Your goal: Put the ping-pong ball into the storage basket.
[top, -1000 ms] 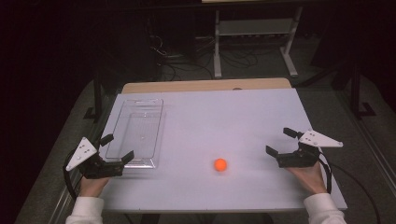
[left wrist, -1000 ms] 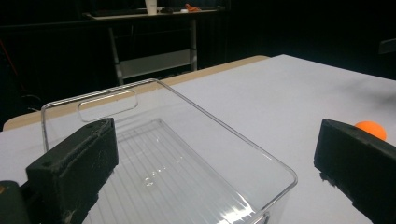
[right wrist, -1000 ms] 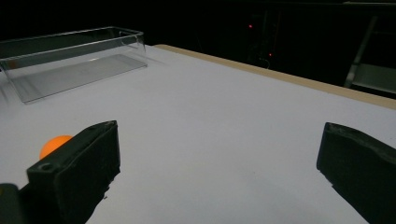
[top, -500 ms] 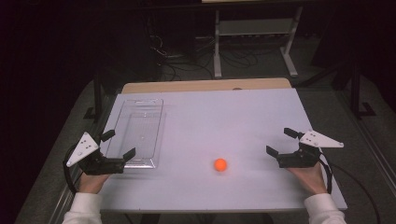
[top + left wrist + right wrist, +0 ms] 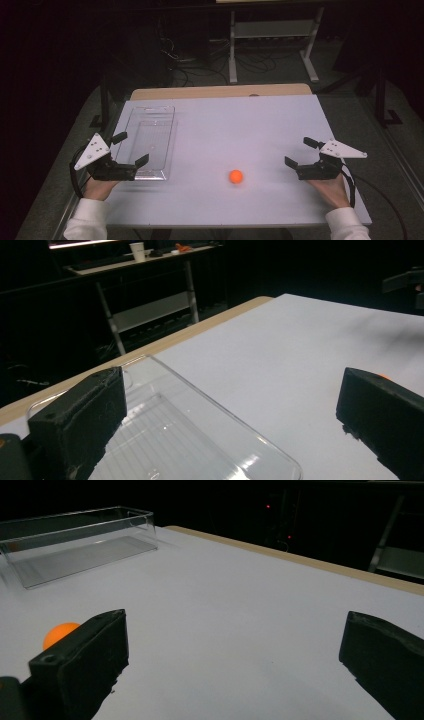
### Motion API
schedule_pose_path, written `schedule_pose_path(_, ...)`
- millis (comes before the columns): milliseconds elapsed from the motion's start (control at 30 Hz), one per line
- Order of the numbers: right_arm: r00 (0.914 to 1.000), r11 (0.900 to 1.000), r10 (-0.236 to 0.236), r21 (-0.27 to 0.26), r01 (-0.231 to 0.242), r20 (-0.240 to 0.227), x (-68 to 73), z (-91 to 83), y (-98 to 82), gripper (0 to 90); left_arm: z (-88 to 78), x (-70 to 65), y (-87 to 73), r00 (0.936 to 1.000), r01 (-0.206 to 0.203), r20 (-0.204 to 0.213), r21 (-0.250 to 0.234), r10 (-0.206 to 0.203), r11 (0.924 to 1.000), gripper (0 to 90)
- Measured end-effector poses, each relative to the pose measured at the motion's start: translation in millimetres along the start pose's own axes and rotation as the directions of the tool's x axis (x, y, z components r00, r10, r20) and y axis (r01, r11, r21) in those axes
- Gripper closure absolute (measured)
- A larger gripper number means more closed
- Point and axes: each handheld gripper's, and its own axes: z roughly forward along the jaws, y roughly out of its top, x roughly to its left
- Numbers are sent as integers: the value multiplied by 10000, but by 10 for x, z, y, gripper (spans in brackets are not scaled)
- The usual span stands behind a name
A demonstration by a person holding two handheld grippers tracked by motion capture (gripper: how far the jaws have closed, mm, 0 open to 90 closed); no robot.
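A small orange ball (image 5: 236,176) lies on the white table (image 5: 240,125), near the front and a little right of centre. A clear plastic tray (image 5: 156,131) stands empty at the left. My left gripper (image 5: 131,148) is open, its jaws spread across the tray's near left corner. In the left gripper view the left gripper (image 5: 230,405) looks over the tray (image 5: 200,440). My right gripper (image 5: 299,151) is open at the right, pointing toward the ball. In the right gripper view the ball (image 5: 57,632) peeks past the left jaw of the right gripper (image 5: 235,650), and the tray (image 5: 75,540) lies far left.
A wooden strip (image 5: 220,92) runs along the table's far edge. Beyond it, in the dark, stand a metal shelf frame (image 5: 270,30) and floor cables (image 5: 200,65). White tabletop stretches between the tray and the right gripper.
My left gripper has edged slightly forward beside the tray's near corner. The right gripper and the ball have stayed where they were.
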Motion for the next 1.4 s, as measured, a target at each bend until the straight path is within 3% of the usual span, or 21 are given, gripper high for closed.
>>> schedule_pose_path(833, 10000, 10000, 15, 76, -15, -53, 3, 16, -6, 0, 166, -41, 302, 9952, -677, 739, 529, 637, 9963, 0)
schedule_pose_path(1400, 10000, 9999, -12, 105, 12, -22, 0, 19, -8, 0, 376, -129, 498, 9810, -1303, 1586, 1108, 1119, 9853, 0)
